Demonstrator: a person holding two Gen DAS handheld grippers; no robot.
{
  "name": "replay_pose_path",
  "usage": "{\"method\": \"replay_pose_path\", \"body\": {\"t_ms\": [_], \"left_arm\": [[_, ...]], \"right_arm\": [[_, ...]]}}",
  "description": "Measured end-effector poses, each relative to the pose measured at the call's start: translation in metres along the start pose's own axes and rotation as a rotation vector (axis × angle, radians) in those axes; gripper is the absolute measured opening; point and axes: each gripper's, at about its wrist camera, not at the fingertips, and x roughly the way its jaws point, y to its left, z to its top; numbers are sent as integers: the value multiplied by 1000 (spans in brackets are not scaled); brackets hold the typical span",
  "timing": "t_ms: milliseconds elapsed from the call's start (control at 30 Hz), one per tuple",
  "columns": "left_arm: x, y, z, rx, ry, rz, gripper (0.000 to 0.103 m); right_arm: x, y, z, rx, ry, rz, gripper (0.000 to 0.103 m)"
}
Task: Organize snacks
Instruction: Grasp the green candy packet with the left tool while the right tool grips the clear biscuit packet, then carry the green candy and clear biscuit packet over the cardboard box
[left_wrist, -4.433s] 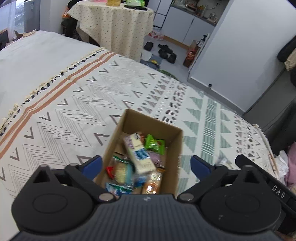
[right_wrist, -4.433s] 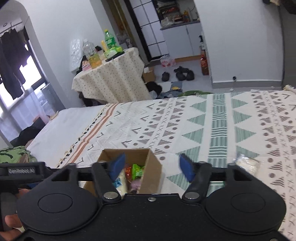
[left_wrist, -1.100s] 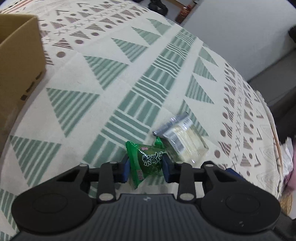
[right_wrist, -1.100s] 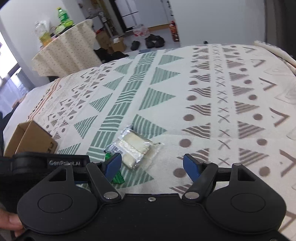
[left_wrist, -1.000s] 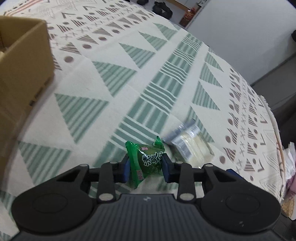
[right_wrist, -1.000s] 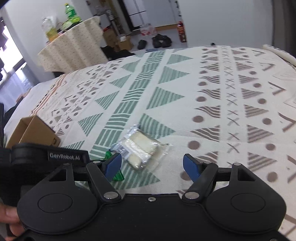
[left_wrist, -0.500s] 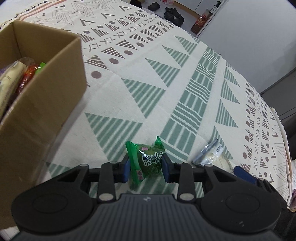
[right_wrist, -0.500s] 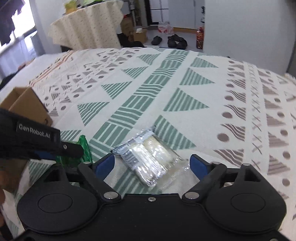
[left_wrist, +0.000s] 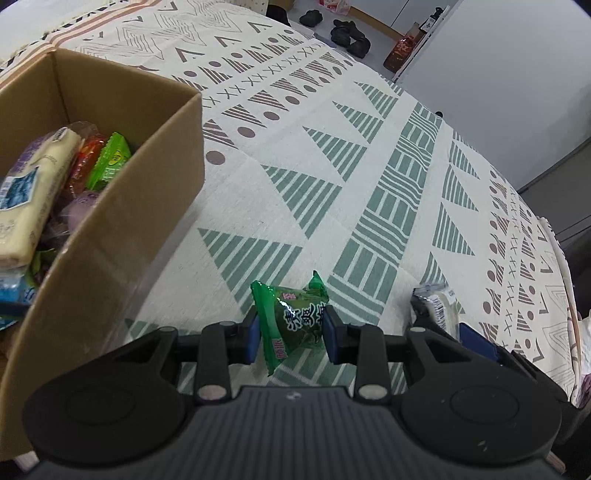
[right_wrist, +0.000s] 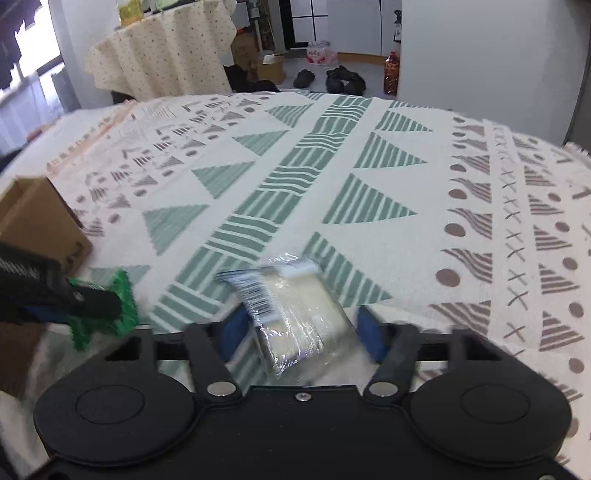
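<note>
Box (left_wrist: 110, 206) on the bed already holds several snacks. My left gripper (left_wrist: 291, 332) is clamped on the green packet (left_wrist: 295, 325) beside it. Right gripper (right_wrist: 301, 332) jaws, just closing, straddle the clear packet (right_wrist: 295, 306); contact unclear. Both remain unboxed.

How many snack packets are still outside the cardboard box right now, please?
2: the green packet is clamped in the left gripper beside the cardboard box; the clear packet lies on the blanket between the right gripper pads.

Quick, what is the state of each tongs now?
Left tongs: shut on the green snack packet.
Right tongs: just been closing around the clear packet; grip unclear.
</note>
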Motion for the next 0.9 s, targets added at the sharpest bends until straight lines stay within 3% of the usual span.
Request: {"method": "replay_pose_path", "body": {"t_ms": [267, 900], "left_arm": [[-31, 0, -5, 14, -36, -19, 33], [-119, 22, -13, 32, -151, -62, 33]], "right_arm": [[-36, 14, 1, 21, -31, 3, 48], [-127, 44, -2, 130, -225, 8, 45]]}}
